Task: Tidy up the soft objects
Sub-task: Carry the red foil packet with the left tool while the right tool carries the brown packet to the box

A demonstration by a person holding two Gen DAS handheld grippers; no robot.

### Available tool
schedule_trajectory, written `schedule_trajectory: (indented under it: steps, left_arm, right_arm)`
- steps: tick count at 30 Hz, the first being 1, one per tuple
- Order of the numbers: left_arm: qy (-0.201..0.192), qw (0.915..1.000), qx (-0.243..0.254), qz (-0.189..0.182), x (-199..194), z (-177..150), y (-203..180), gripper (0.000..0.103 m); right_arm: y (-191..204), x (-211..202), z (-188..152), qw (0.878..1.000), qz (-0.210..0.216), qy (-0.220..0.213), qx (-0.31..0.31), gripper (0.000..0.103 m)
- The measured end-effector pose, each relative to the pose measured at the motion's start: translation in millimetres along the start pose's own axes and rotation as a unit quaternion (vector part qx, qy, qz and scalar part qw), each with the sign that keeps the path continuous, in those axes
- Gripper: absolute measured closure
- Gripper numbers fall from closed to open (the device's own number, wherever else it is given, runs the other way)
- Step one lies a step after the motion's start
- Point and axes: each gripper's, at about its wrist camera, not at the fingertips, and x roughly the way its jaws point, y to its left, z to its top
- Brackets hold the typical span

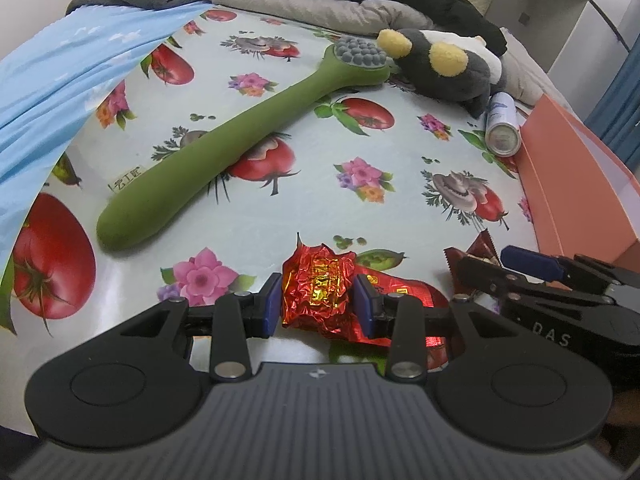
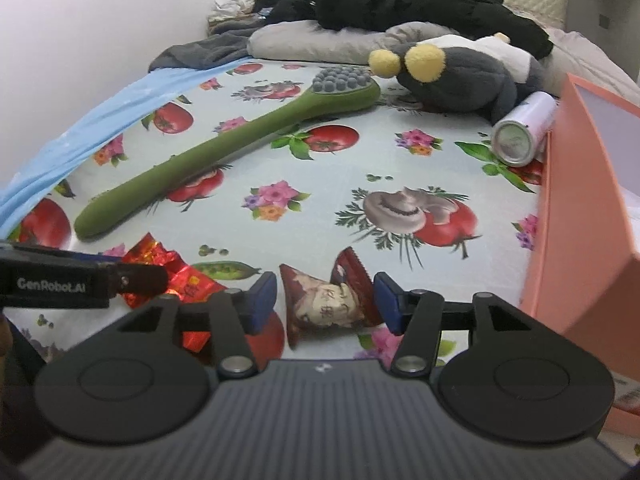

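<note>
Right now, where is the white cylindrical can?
The white cylindrical can lies on its side at far right, between the grey plush toy and the pink box.

Patterned tablecloth (image 2: 320, 184) carries massager (image 2: 224, 152), packets (image 2: 332, 300), can (image 2: 522, 128).

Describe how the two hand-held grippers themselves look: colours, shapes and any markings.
Each hand-held gripper, left and right, has a ribbed grey body, two round black discs, black linkage arms with silver pivot pins, and blue pads on its fingers. Seen side-on, the right one reads "DAS", the left one "GenRobot.AI", in pale lettering. No cables or sleeves show.
</note>
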Motion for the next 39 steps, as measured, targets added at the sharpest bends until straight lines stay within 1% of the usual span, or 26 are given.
schedule_trajectory:
  steps: [3,4,5,8,17,22,25,33,39]
  left_arm:
    - [0.004,1.0000,-0.003,0.001,2.1,-1.8,2.4,0.060]
    - [0.005,1.0000,-0.003,0.002,2.9,-2.3,2.9,0.060]
    - [0.007,1.0000,-0.004,0.001,3.6,-2.7,3.3,0.060]
    - [0.008,1.0000,-0.004,-0.001,4.5,-3.4,3.6,0.060]
    - [-0.001,1.0000,0.000,-0.007,0.2,2.1,-1.1,0.060]
    - [-0.011,0.9998,0.006,-0.013,-10.2,4.9,-8.0,0.060]
    - [-0.020,0.9996,0.013,-0.017,-20.7,7.8,-13.6,0.060]
    - [-0.051,0.9981,0.019,-0.030,-60.0,20.6,-28.6,0.060]
    - [-0.075,0.9959,0.029,-0.041,-90.6,33.1,-42.0,0.060]
  right_arm:
    - [-2.3,11.4,-3.2,1.000,-0.005,0.017,0.007,0.049]
    - [-3.3,14.0,-4.7,1.000,-0.010,0.021,0.008,0.052]
    - [-3.1,14.3,-6.1,1.000,-0.014,0.021,0.006,0.058]
    - [-2.3,12.9,-6.7,1.000,-0.018,0.022,0.000,0.063]
    - [-4.4,-6.1,-6.8,0.999,-0.020,0.027,0.022,0.065]
    - [-6.9,-25.5,-2.1,0.999,-0.028,0.015,0.036,0.065]
    - [-6.8,-41.4,3.0,0.999,-0.032,-0.001,0.037,0.065]
    - [-7.8,-83.8,16.6,0.998,-0.032,-0.038,0.046,0.065]
    - [-16.5,-117.9,33.1,0.994,-0.035,-0.077,0.066,0.065]
